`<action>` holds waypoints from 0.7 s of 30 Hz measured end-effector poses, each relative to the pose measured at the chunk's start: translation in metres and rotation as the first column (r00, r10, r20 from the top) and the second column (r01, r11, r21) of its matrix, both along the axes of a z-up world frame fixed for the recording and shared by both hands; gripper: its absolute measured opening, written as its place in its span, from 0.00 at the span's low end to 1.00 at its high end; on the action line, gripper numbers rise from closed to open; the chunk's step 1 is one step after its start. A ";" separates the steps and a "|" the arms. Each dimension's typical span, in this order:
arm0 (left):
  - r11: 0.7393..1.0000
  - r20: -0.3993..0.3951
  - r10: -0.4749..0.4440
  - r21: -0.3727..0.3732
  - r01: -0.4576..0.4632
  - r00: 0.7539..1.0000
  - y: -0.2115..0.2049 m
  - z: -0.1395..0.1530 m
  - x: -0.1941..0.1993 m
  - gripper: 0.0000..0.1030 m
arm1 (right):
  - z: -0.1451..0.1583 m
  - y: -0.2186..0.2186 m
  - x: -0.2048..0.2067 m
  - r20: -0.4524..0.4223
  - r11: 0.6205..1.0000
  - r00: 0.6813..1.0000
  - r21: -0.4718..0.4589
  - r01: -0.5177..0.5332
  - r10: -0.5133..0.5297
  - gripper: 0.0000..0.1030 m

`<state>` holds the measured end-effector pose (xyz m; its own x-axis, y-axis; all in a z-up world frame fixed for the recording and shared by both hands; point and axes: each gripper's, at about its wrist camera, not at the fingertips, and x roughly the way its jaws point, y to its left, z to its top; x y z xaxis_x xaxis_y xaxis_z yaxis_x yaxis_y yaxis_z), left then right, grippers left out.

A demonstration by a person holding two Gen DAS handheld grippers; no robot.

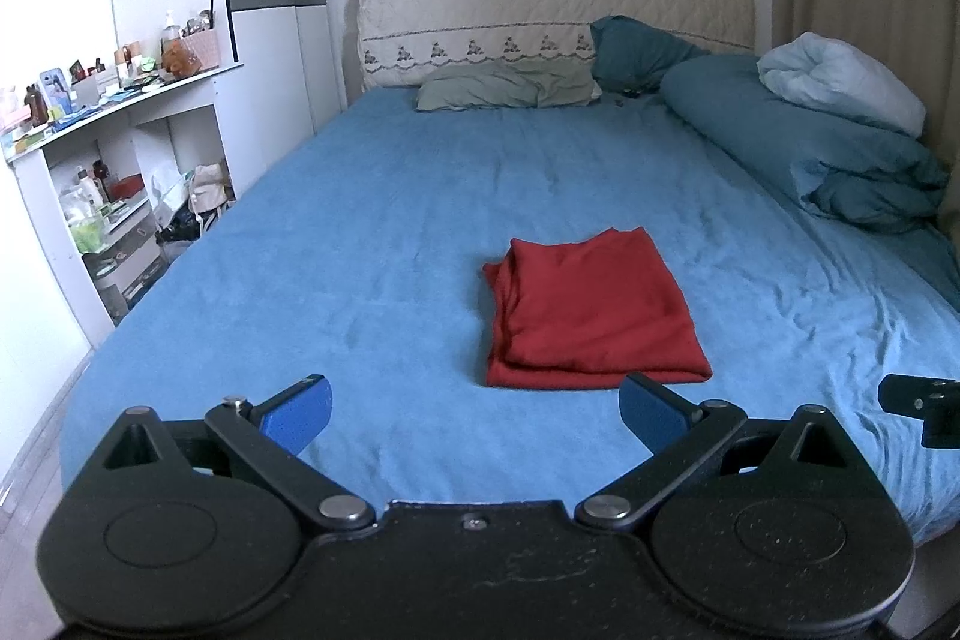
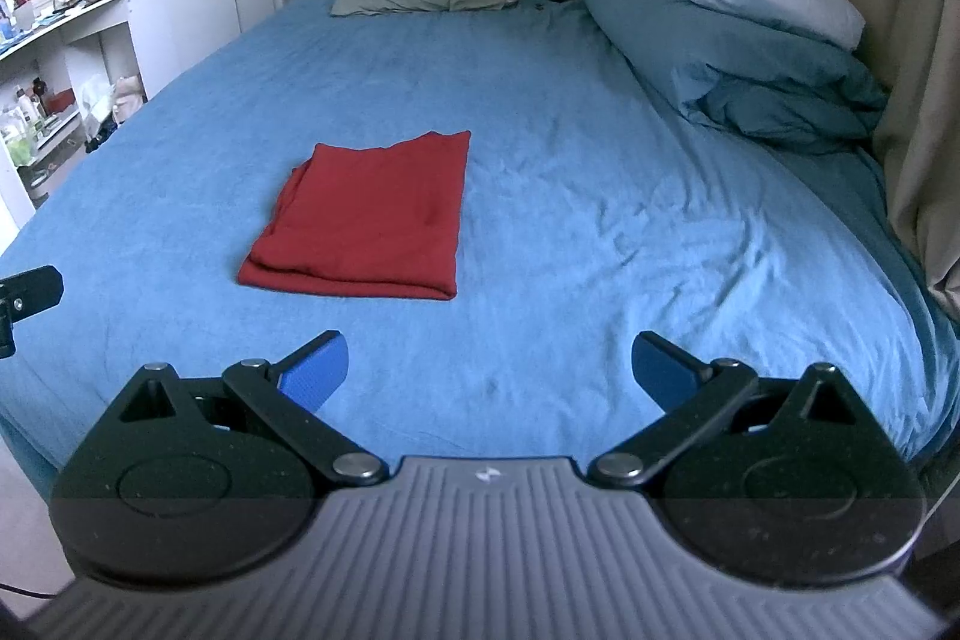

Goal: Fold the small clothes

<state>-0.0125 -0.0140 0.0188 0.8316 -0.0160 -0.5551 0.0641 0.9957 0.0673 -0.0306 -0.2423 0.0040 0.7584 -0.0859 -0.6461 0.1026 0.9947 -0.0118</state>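
A red garment (image 1: 591,313) lies folded into a flat rectangle on the blue bed sheet (image 1: 360,232); it also shows in the right wrist view (image 2: 366,220). My left gripper (image 1: 474,412) is open and empty, held back from the garment's near edge. My right gripper (image 2: 489,370) is open and empty, to the right of the garment and nearer than it. A part of the right gripper shows at the right edge of the left wrist view (image 1: 918,403).
Pillows (image 1: 504,85) and a rolled teal duvet (image 1: 840,148) lie at the bed's head and right side. A white shelf unit (image 1: 102,160) full of small items stands left of the bed. A curtain (image 2: 900,10) hangs on the right.
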 end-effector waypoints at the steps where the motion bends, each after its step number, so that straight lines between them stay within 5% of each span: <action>1: 1.000 0.000 -0.001 0.001 0.001 1.000 0.000 0.000 0.000 1.00 | 0.000 0.001 0.000 0.000 1.000 1.000 0.000 0.000 0.000 1.00; 21: 1.000 -0.003 0.002 0.009 -0.002 1.000 -0.003 -0.001 0.001 1.00 | 0.000 0.002 0.001 0.000 1.000 1.000 0.003 0.005 -0.005 1.00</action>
<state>-0.0112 -0.0165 0.0176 0.8298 -0.0096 -0.5580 0.0626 0.9952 0.0759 -0.0291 -0.2404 0.0042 0.7577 -0.0875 -0.6467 0.1075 0.9942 -0.0085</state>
